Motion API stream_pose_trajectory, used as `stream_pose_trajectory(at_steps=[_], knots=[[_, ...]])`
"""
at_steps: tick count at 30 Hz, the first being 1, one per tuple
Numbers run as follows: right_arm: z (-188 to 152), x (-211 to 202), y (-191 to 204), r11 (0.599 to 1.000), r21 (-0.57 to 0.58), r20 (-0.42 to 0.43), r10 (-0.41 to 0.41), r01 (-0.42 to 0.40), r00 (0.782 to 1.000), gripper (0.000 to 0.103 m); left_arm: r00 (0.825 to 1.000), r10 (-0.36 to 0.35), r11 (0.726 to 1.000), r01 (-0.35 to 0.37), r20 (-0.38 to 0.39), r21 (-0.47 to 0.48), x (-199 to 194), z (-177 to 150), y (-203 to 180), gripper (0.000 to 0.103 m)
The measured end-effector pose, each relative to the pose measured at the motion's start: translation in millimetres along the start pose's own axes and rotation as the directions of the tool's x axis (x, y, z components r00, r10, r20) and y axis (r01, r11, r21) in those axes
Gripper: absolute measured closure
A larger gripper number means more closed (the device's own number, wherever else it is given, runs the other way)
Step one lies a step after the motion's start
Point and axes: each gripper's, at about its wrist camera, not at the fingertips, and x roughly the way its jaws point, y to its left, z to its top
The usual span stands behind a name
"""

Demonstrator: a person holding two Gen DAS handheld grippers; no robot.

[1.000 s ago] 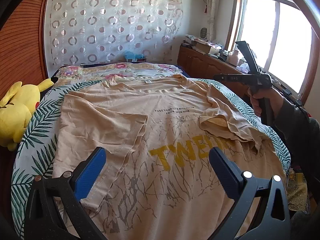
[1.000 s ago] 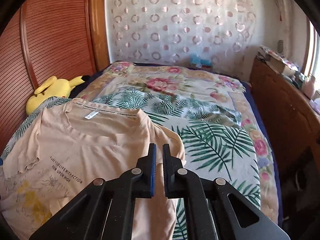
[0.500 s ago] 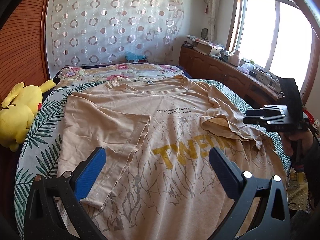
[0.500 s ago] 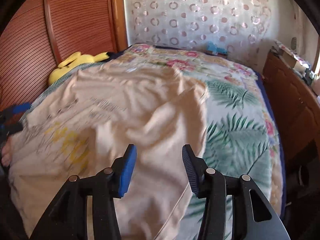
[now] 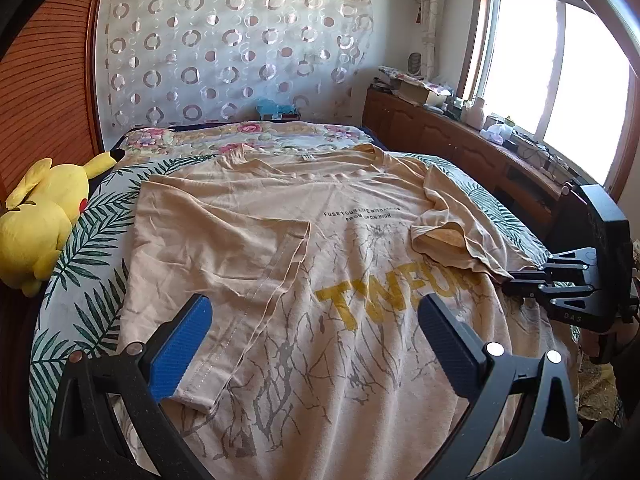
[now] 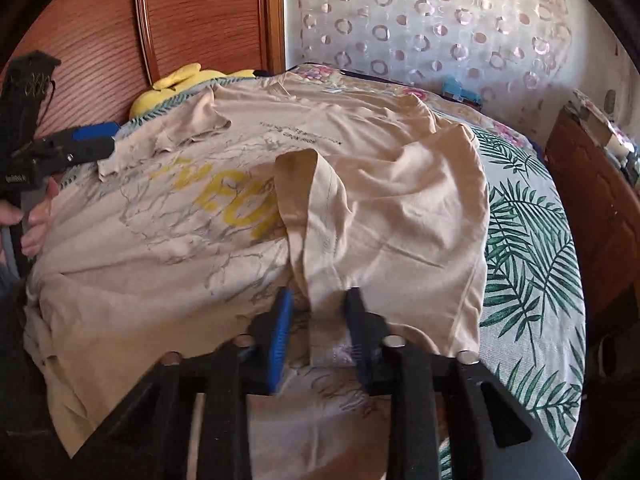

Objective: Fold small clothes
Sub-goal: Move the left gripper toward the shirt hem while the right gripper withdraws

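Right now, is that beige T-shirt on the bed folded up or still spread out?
Mostly spread: the T-shirt lies open, print showing, with only both sleeves turned inward.

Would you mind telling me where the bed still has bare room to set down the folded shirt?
Free: the floral quilt beyond the shirt, and the leaf-print sheet on the cabinet side. Crowded: the plush on the other side.

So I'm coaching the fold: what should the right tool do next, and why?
Probably lift and carry the sleeve inward over the shirt's print. The right tool has just been closing on that sleeve's edge, the left sleeve already lies folded in, and the left tool is open, holding nothing.
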Motion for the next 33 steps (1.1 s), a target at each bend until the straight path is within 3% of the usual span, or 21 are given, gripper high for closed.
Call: stream_pose_trajectory(at_steps=[4,9,15,17,27,33], knots=[[2,-6,1,0.999,-0.007,0.011,0.048,-0.048,0.999,0.095,1.0,0.002,1.0,-0.002,-0.005,-0.007,1,-2,3,0.0],[-1,-10,-4,0.999,-0.003,0.01,0.039,-0.039,0.999,0.095,1.0,0.002,1.0,-0.002,-0.008,-0.016,3,-2,6,0.0],[4,-16,-18,0.999,0.036,0.053,0.038,-0.04,0.998,0.071,0.999,0.033,0.999,-0.033,0.004,-0.011,-1,5,18,0.0],[9,-17,-25,0.998,0.048,0.071,0.026,-0.03,0.997,0.055,0.999,0.044,0.999,-0.044,0.006,-0.006,-2,10,24,0.0],[52,28,-81,0.992,0.111,0.046,-0.073,0.067,0.996,0.054,0.995,0.097,0.995,-0.097,-0.016,-0.012,19,50,67,0.0],[76,71,-109,0.985,0.155,-0.001,-0.076,0.075,0.997,0.054,0.991,0.128,0.991,-0.129,-0.044,-0.025,38,67,94,0.0]])
